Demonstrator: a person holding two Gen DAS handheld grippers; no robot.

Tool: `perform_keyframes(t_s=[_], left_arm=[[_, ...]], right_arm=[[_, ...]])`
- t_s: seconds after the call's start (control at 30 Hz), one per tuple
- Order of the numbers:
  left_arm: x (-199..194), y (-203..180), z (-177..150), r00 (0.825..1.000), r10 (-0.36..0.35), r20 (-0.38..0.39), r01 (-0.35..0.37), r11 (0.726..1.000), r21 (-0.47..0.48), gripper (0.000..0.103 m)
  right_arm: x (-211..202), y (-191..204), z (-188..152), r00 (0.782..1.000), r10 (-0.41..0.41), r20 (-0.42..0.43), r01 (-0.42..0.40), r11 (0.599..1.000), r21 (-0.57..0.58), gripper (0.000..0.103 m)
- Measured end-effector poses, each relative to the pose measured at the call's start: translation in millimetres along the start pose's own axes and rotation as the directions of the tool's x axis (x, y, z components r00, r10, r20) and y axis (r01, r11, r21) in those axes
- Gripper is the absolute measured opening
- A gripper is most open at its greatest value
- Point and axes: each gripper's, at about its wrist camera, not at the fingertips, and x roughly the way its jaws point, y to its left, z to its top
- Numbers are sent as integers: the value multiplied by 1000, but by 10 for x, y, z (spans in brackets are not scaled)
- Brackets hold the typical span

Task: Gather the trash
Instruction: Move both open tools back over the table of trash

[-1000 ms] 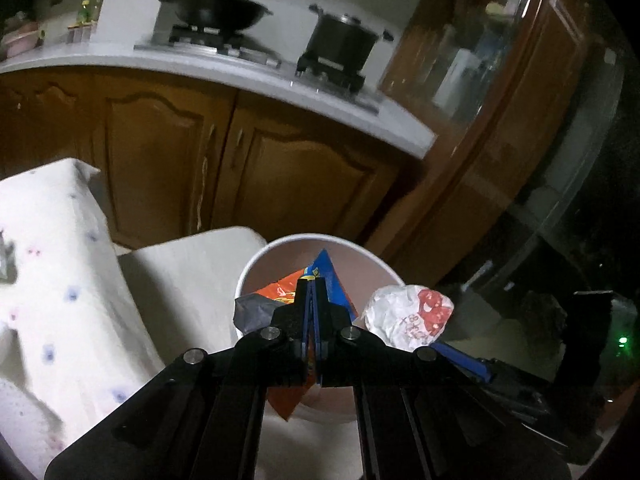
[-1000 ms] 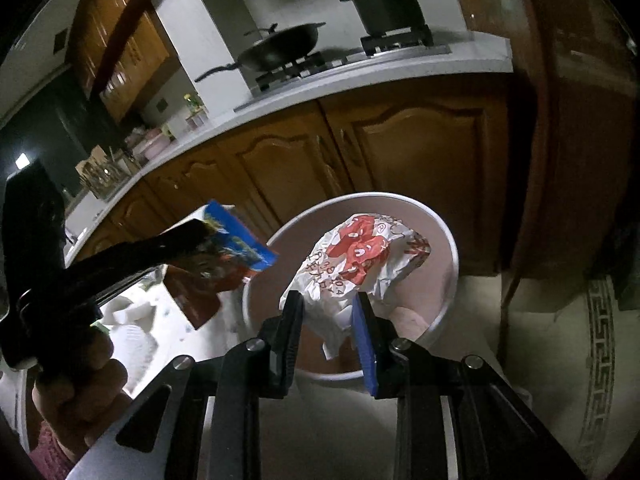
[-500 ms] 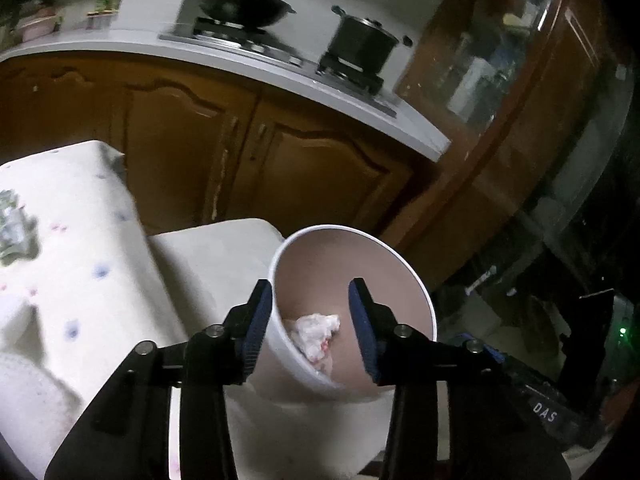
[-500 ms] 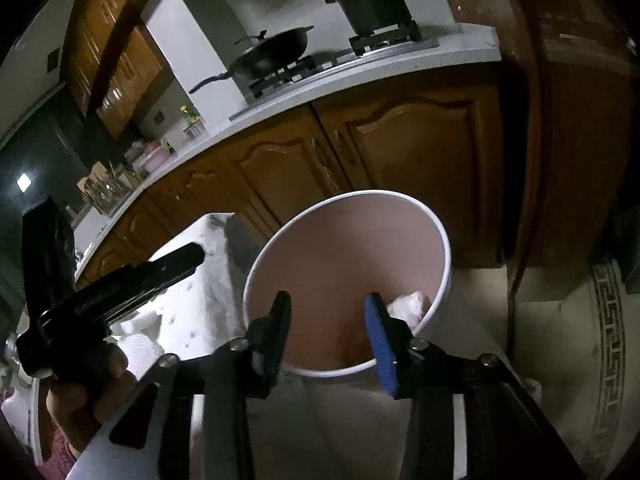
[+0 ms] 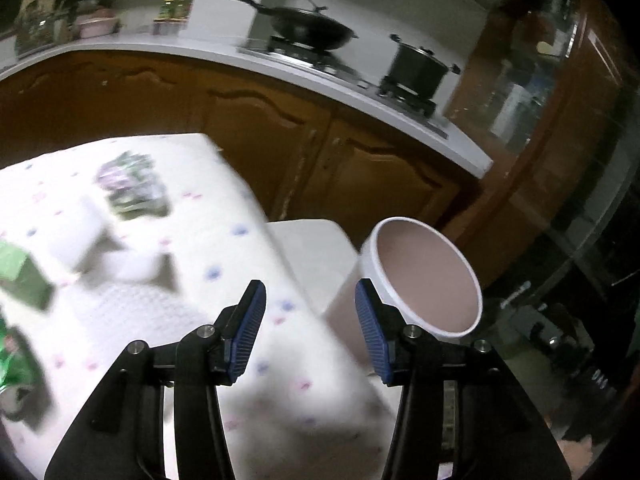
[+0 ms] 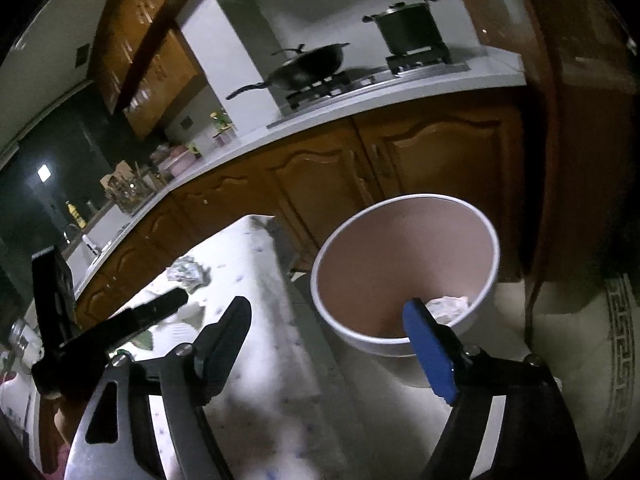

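Note:
A white round trash bin (image 5: 420,276) with a brownish inside stands beside the table, right of my left gripper (image 5: 310,308), which is open and empty over the table's corner. In the right wrist view the bin (image 6: 404,272) holds crumpled white paper (image 6: 448,305) at its bottom. My right gripper (image 6: 328,320) is open and empty just in front of the bin. On the table lie a crumpled foil wrapper (image 5: 132,188), white tissues (image 5: 80,228) and green packaging (image 5: 20,276). The left gripper also shows in the right wrist view (image 6: 112,316), left of the table.
The table has a white cloth (image 5: 224,264) with small flowers. Brown kitchen cabinets (image 5: 360,168) run behind, with a wok (image 5: 308,30) and a pot (image 5: 416,66) on the stove. A chair cushion (image 5: 316,248) sits by the bin. A patterned rug (image 6: 616,344) lies to the right.
Both grippers opened and dropped their trash, the snack bag and the white wrapper, into the bin. Both then swung left toward the table, the left one further.

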Motion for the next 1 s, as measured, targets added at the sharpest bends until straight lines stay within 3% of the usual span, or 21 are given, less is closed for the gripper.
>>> perform_keyframes(t_s=[0.27,0.6,0.73,0.8,1.0], left_arm=[[-461,551,-230,997,73,30,-72,996,-51,51],[-857,1063,-438,983,178,54,-173,981,-84,57],[-979,1229,-505,978,198,58,-192,976,-103,60],[-1037,1297,-541,974,217,66,-209,971,-112,66],[-1214,1560,-568,965,252,77,-237,958,-159,68]], right_arm=[[107,389,-191,997,70,-29,-71,997,-17,96],[274,881,-471,987,128,-97,-137,986,-99,96],[337,1064,-569,981,149,-123,-163,979,-120,96],[374,1148,-614,978,160,-135,-177,976,-129,96],[497,1372,-724,967,179,-178,-208,966,-157,96]])
